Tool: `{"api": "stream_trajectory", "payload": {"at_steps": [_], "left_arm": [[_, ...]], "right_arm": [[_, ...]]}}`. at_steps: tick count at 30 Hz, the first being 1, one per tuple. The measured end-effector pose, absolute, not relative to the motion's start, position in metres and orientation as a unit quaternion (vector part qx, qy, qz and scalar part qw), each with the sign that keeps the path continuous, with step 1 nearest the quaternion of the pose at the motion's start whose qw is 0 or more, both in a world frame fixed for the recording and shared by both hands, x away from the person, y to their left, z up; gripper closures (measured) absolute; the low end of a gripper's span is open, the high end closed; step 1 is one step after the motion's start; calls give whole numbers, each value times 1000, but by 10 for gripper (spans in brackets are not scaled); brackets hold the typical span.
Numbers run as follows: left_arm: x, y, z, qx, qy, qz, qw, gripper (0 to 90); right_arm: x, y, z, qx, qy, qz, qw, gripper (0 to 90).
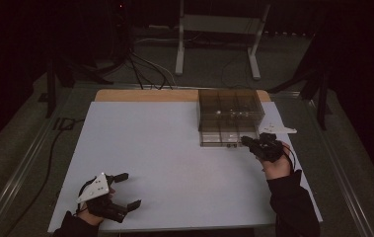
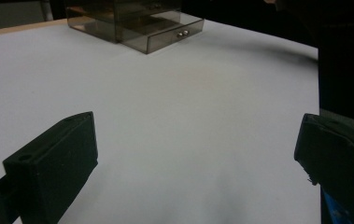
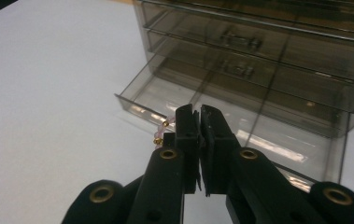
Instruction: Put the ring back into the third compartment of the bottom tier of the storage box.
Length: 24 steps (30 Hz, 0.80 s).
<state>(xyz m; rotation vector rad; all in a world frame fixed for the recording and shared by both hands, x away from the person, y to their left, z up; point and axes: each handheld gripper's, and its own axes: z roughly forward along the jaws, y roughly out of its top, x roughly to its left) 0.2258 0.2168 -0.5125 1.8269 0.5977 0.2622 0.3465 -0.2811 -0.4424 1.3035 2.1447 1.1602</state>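
Down at the near left corner of the white table (image 1: 174, 163), the left gripper (image 1: 125, 190) rests with its jaws spread wide and nothing between them. Over to the right, the right gripper (image 3: 198, 116) has its jaws pressed together at the handle (image 3: 161, 130) of the smoky drawer box's (image 1: 230, 116) pulled-out bottom drawer (image 3: 165, 95).

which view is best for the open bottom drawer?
The right gripper view: the pulled-out bottom drawer fills the frame close up, its clear walls and knobs visible. The high view shows the drawer small and dim. The left gripper view shows its front far off.
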Motion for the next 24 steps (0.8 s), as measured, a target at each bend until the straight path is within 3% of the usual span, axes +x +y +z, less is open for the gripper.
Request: {"api": "stream_trajectory", "payload": {"at_steps": [24], "left_arm": [[226, 216, -512, 775, 255, 111, 567, 5]], "right_arm": [[360, -309, -453, 520, 720, 403, 220, 864]]}}
